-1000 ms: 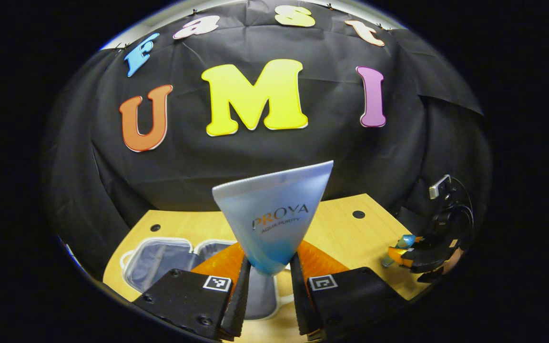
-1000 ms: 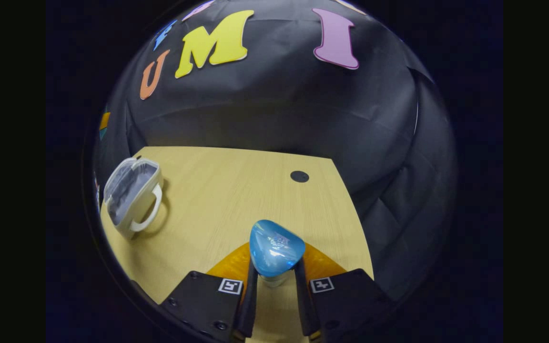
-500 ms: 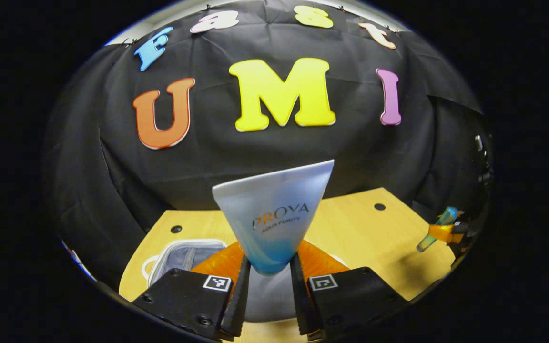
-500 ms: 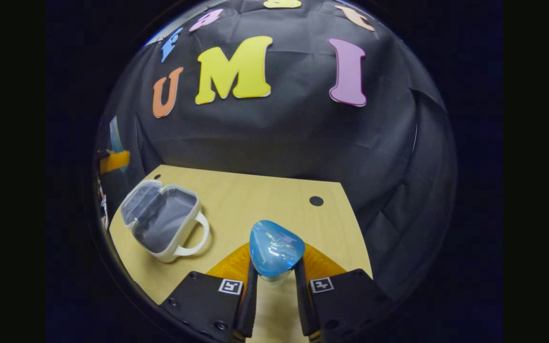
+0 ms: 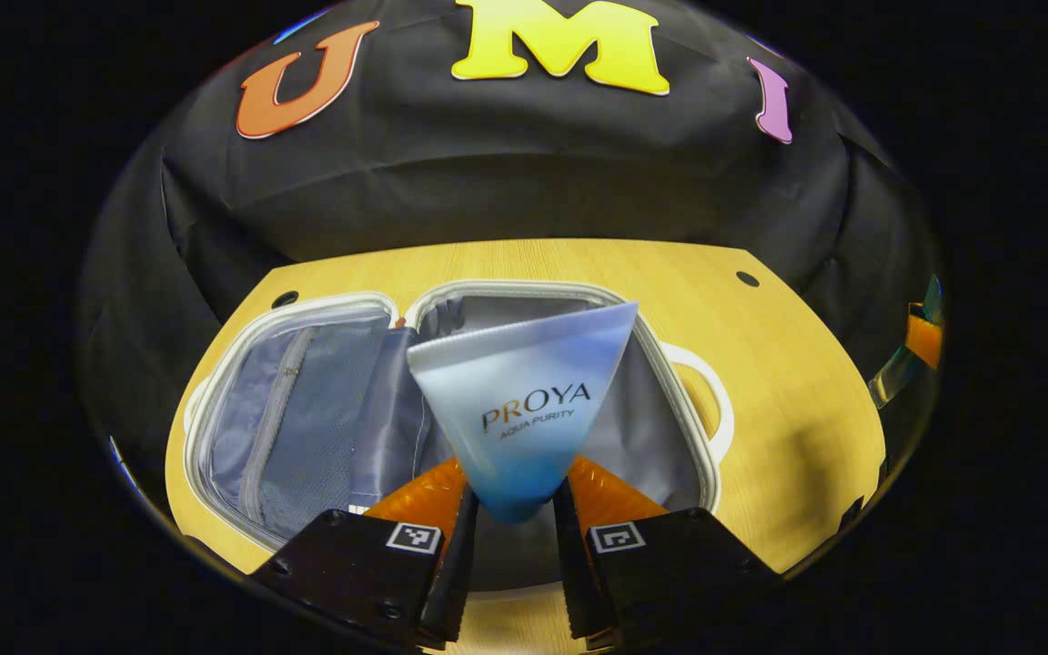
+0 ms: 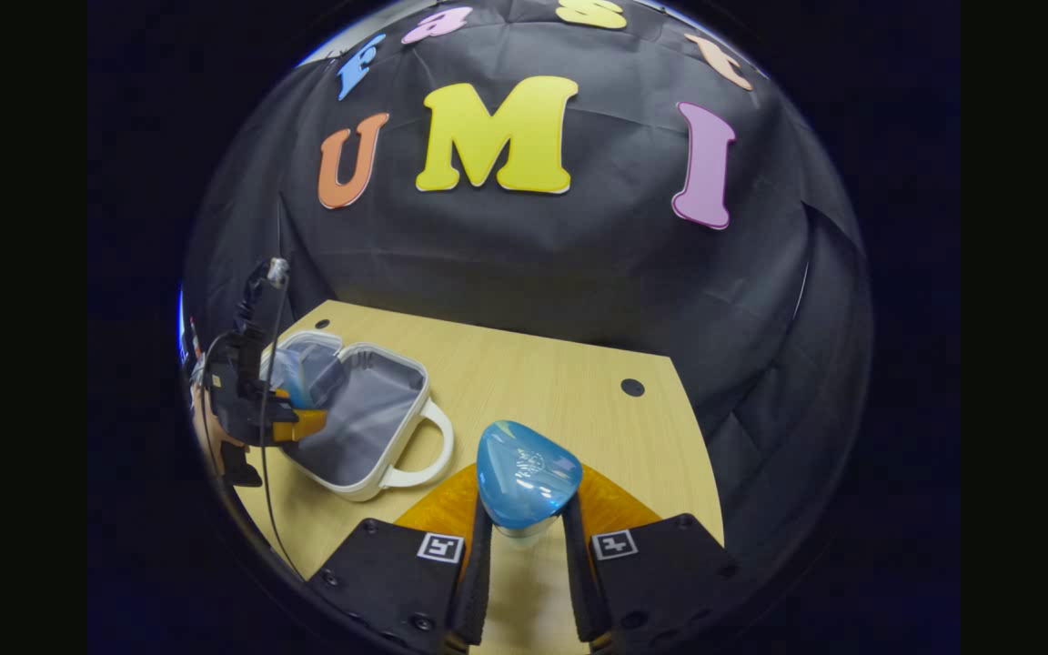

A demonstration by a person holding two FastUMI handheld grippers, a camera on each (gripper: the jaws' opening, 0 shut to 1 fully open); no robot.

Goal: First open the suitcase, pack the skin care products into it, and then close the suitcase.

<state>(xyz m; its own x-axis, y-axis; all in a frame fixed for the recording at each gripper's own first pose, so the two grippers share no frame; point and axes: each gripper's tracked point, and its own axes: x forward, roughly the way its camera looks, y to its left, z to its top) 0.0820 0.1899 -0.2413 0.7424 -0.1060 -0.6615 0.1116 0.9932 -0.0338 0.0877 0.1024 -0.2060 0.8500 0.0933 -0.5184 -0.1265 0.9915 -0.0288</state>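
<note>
I count one suitcase (image 5: 306, 428), lying open on the wooden counter (image 5: 788, 382) with both halves flat, grey lining up, a white handle on its right side. Two skin care items are in hand, one per gripper.

My left gripper (image 5: 508, 546) holds a white-to-blue tube (image 5: 524, 400); both jaws press on its narrow blue end, and the flat crimped end points away from the camera. In the left gripper view the tube hangs over the right half of the suitcase, above the lining. I cannot tell whether it touches the lining.

My right gripper (image 6: 524, 555) has its jaws closed narrowly on a blue-capped bottle (image 6: 524, 473), held over bare counter well apart from the suitcase. In the right gripper view I see the suitcase at far left with the left gripper over it.

I count two dark round holes in the counter in each view.
</note>
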